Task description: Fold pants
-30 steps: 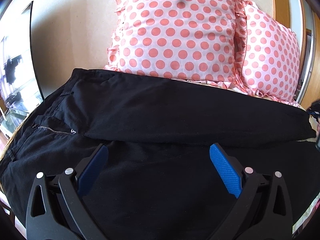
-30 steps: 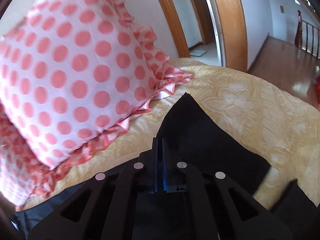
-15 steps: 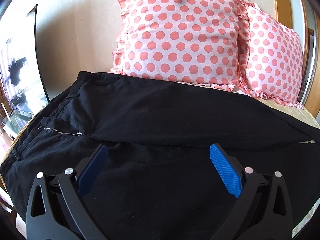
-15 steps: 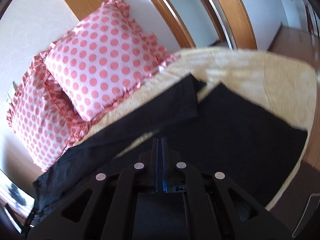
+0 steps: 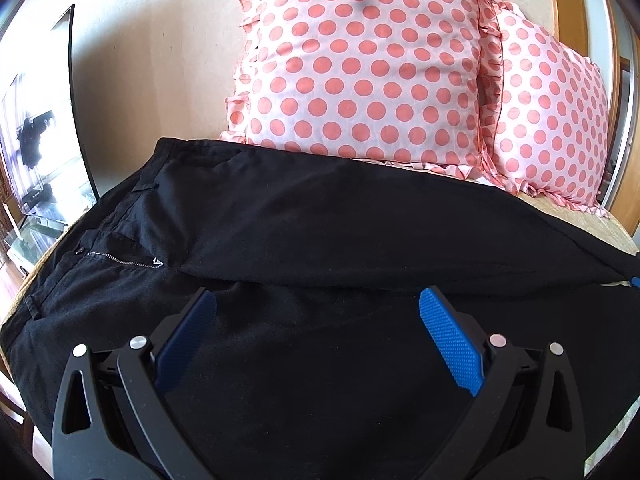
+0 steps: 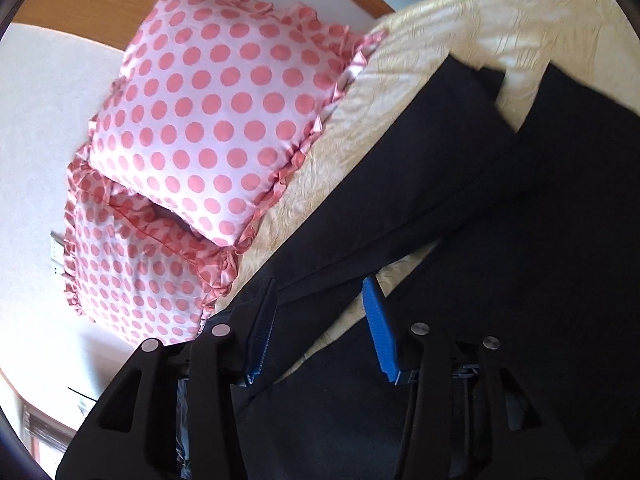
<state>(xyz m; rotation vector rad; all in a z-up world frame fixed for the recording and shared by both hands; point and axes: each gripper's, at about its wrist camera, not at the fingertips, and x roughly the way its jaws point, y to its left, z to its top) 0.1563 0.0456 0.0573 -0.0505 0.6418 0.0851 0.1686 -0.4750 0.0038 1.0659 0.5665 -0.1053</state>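
Black pants [image 5: 320, 232] lie spread across the bed, waistband and zipper [image 5: 120, 259] at the left, both legs running to the right. My left gripper [image 5: 316, 332] is open and empty, hovering above the near leg. In the right wrist view the pants [image 6: 500, 260] show both leg ends side by side with a strip of bedspread between them. My right gripper [image 6: 320, 328] is open and empty above the gap between the legs.
Two pink polka-dot pillows [image 5: 368, 64] lean against the wall behind the pants, also in the right wrist view [image 6: 216, 112]. A yellow bedspread [image 6: 480, 20] covers the bed. A dark screen and glass stand [image 5: 36, 140] sit at the left.
My right gripper has opened, having been shut, and has pulled back and swung so both legs show. My left gripper stayed open and barely moved.
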